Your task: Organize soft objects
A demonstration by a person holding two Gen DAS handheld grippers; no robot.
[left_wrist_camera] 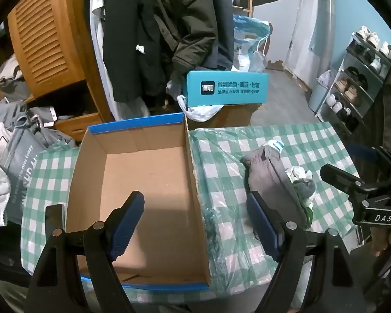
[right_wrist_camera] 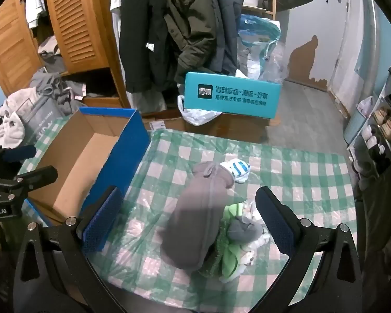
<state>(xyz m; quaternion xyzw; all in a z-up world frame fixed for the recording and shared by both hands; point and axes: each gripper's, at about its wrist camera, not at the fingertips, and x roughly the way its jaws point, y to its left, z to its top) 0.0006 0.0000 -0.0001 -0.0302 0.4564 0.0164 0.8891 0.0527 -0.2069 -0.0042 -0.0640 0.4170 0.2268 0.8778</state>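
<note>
Both grippers hung over the table with the green-checked cloth (right_wrist_camera: 286, 172), pitched downward, neither carrying anything. The left gripper (left_wrist_camera: 195, 224) stood with its fingers spread wide above the right wall of the open cardboard box (left_wrist_camera: 148, 182), one finger over the box floor and the other over the cloth; the box looked empty inside. The right gripper (right_wrist_camera: 190, 221) was also spread to its widest, straddling the pile of soft items from above without touching it. The pile lay on the cloth just right of the box: a long grey sock (right_wrist_camera: 195, 216) on top, a blue-and-white striped sock (right_wrist_camera: 237, 172) at its far end, green fabric (right_wrist_camera: 230, 258) and a smaller grey piece (right_wrist_camera: 243, 228) tucked under its near right side. Judgement: the task stood at its start, in the approach to a first pick, nothing yet sorted. The next move would call for lowering the right gripper over the grey sock, pinching one layer only, then carrying it left over the box wall. Risk: the tangled green fabric could lift with it.
</note>
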